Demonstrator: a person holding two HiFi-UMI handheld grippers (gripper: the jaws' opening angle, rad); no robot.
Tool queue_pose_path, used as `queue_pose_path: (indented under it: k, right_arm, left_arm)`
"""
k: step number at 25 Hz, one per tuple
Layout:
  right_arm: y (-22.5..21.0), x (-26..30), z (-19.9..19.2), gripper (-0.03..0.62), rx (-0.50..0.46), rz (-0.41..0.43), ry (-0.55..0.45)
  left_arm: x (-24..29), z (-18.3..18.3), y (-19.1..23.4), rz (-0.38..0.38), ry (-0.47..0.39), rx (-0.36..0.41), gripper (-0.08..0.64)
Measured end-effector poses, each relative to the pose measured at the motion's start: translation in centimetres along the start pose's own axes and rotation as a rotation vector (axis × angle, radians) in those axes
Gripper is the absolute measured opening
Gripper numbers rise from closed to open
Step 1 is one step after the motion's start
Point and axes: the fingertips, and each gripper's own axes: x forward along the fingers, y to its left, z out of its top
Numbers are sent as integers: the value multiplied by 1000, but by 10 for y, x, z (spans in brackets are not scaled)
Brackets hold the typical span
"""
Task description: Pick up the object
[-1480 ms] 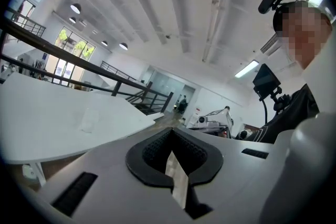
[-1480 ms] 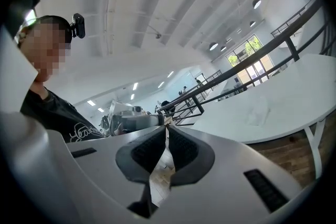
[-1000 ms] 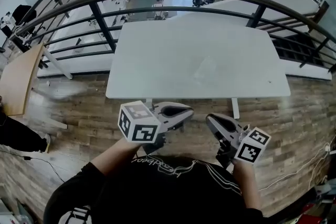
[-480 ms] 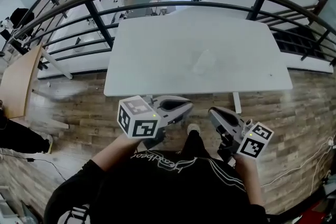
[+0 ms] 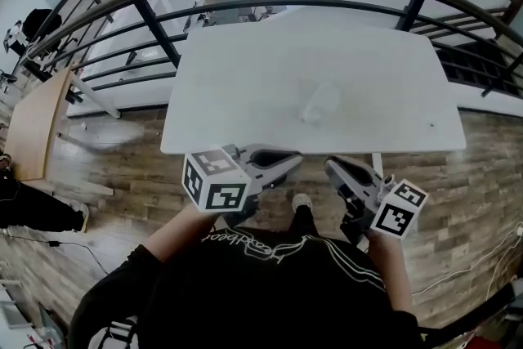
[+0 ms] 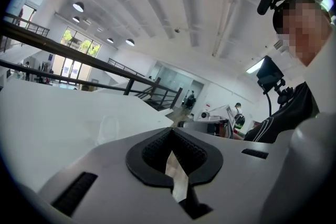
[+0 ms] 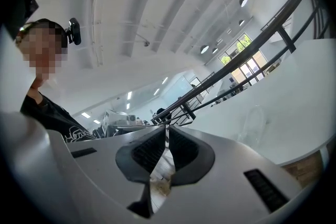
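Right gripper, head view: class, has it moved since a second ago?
Yes. The right gripper has come forward: its tips now sit just short of the white table's near edge, clearly closer than before.
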Motion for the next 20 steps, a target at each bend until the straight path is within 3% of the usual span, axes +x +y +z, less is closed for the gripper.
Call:
queue_pose_path:
  k: [7,12,20]
  right_arm:
    - [-28,2,0,25,7,8,6]
    - [-89,16,33,25,34,22,43]
    - [-147,31,43,24,68,23,100]
  left_arm:
    - [17,-10,16,17,5,3,8]
    - [62,22,62,36,3,-25,8]
    - [100,24,118,85,5,-92,6]
